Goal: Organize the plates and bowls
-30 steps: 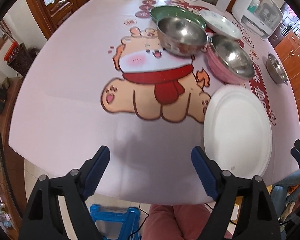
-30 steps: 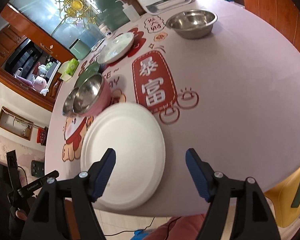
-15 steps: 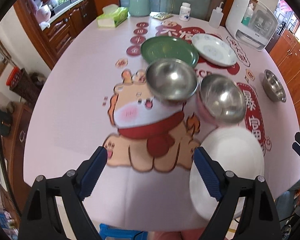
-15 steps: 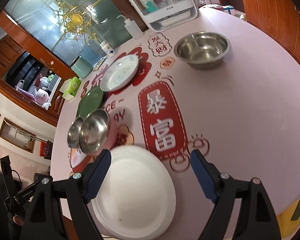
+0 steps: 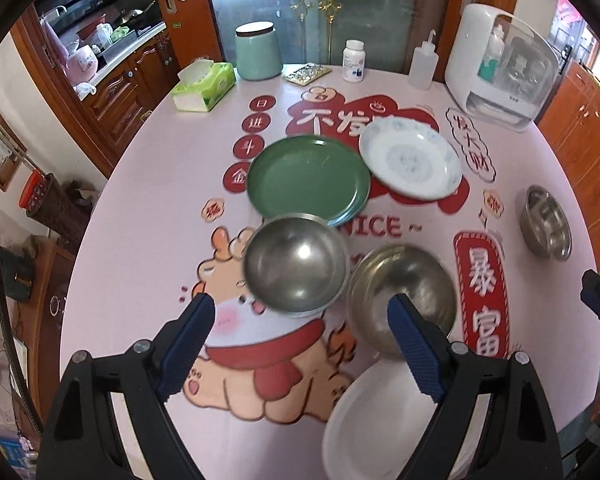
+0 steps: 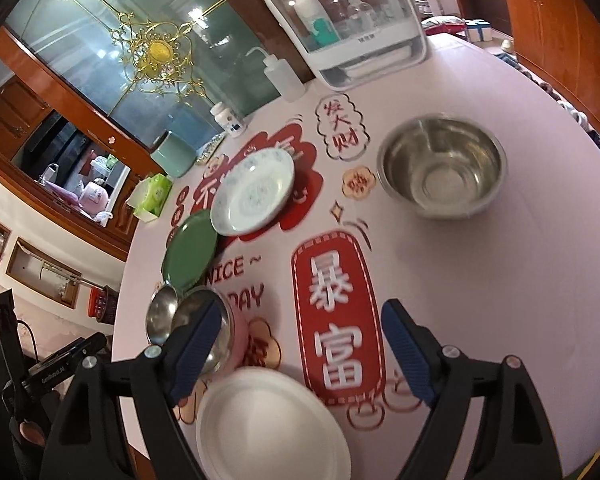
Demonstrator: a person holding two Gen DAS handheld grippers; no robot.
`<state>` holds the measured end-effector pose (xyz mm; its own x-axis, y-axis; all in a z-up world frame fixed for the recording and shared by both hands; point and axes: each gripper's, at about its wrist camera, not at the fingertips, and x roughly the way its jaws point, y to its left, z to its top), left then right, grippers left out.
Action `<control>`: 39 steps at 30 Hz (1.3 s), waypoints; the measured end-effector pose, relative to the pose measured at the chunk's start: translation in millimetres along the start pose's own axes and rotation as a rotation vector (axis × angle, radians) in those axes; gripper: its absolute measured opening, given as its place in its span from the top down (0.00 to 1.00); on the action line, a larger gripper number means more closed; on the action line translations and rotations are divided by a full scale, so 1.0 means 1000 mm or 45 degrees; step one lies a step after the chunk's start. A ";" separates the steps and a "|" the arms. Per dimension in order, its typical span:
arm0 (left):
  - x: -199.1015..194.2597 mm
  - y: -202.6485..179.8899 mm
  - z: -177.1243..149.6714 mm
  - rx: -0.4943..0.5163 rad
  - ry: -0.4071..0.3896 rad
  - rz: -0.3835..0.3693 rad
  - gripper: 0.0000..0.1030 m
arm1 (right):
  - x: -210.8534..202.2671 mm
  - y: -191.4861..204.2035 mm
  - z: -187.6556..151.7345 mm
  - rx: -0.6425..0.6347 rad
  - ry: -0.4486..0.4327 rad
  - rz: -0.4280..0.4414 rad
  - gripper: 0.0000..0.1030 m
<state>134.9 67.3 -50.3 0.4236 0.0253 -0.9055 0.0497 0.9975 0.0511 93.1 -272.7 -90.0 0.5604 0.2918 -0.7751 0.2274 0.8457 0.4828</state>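
Sorting is looking barely begun: nothing is stacked by kind yet, and both grippers are hanging empty over the tabletop (image 5: 140, 208). The left gripper (image 5: 300, 344) is holding its jaws wide with nothing between them; the right gripper (image 6: 296, 354) has just been opening its jaws, also on nothing. Counting from the green plate (image 5: 308, 180): three plates, namely that one, a patterned white plate (image 5: 410, 164) overlapping its far edge, and a plain white plate (image 5: 384, 420) nearest the camera. Three steel bowls are showing: one (image 5: 296, 266) just below the green plate, one in a pink shell (image 5: 400, 296) beside it, one (image 6: 442, 168) well apart.
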 end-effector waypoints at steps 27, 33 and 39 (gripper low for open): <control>0.072 -0.065 0.187 0.172 -0.075 0.067 0.15 | 0.086 0.013 0.113 -0.005 -0.002 0.119 0.20; 0.122 -0.084 0.210 0.325 -0.100 0.073 0.15 | 0.129 0.014 0.115 0.065 0.047 0.119 0.20; 0.170 -0.099 0.220 0.420 -0.063 0.019 0.15 | 0.162 0.009 0.114 0.129 0.082 0.091 0.20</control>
<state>401.0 -42.2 -117.0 0.4698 0.0286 -0.8823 0.3298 0.9214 0.2055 276.8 -269.0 -165.1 0.5264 0.3808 -0.7602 0.2697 0.7731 0.5741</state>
